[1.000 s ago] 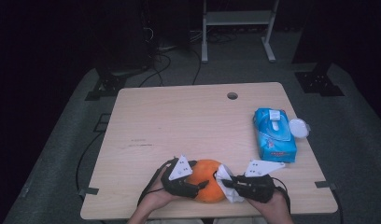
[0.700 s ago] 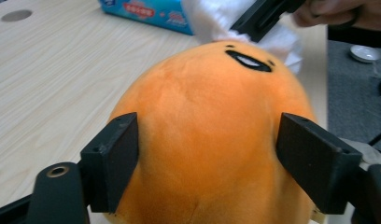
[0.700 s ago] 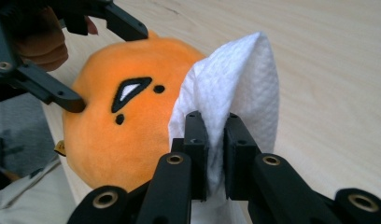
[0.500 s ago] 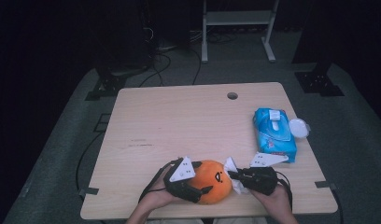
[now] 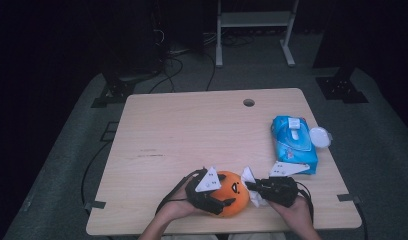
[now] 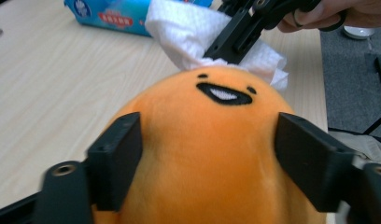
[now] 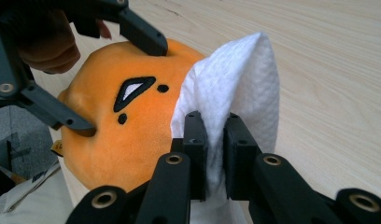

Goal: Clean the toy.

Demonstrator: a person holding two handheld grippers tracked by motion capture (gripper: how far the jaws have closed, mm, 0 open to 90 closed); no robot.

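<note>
An orange plush toy (image 5: 232,196) with a black smiling face rests at the table's near edge. My left gripper (image 5: 219,200) is shut on the plush toy (image 6: 212,158), one jaw pressed into each side. My right gripper (image 5: 253,189) is shut on a white wet wipe (image 5: 252,180), which touches the toy's right side beside its face. In the right gripper view the wipe (image 7: 235,93) rises folded between my right gripper's (image 7: 212,154) jaws, against the plush toy (image 7: 128,126). The left gripper view shows the wipe (image 6: 193,32) just behind the toy's head.
A blue pack of wet wipes (image 5: 293,142) lies at the table's right side, with a small white round lid (image 5: 319,136) beside it at the edge. A cable hole (image 5: 249,102) sits near the wooden table's (image 5: 192,130) far edge. A metal stand (image 5: 254,20) is beyond the table.
The plush toy has turned a little so its face points more to the right. My right gripper has shifted with the wipe against the toy's side.
</note>
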